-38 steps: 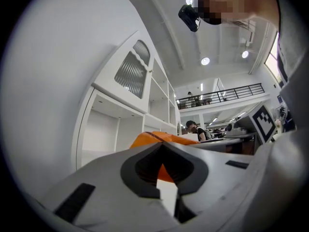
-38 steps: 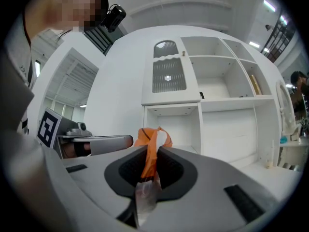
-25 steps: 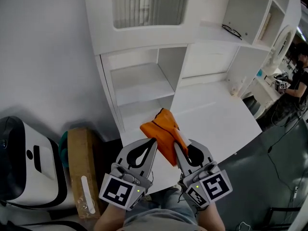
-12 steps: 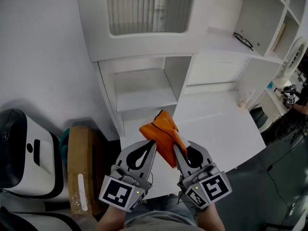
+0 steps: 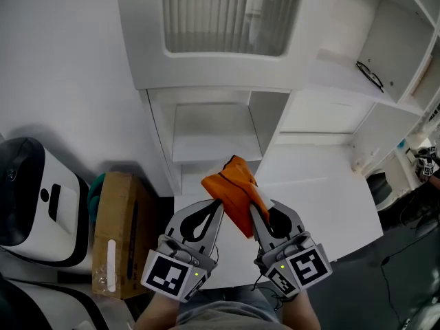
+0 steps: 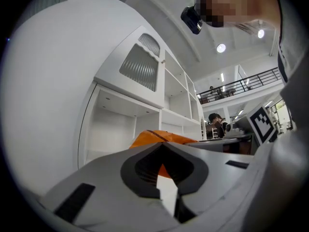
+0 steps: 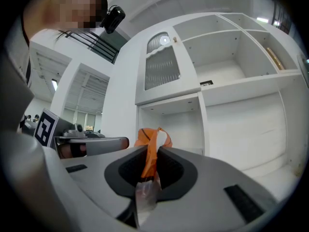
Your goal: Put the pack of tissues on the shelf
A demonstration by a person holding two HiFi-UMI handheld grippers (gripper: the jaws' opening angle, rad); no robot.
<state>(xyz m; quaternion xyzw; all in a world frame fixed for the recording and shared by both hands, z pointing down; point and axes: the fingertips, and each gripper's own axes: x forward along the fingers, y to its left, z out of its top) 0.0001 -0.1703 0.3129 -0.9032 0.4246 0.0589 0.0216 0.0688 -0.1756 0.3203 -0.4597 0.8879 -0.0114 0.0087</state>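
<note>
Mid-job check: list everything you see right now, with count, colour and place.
pack: one, orange, held up over the desk's near edge, in front of the shelf unit
shelf unit: one, white, open compartments, straight ahead
ribbed door: one, white frame, top of the shelf unit
desk: one, white, right of the lower shelves
glasses: one pair, dark, on an upper right shelf
box: one, brown cardboard, on the floor at left
machine: one, white and black, far left
person: one, far background
left gripper: grey, jaws closed on the pack's left corner
right gripper: grey, jaws closed on the pack's right edge
</note>
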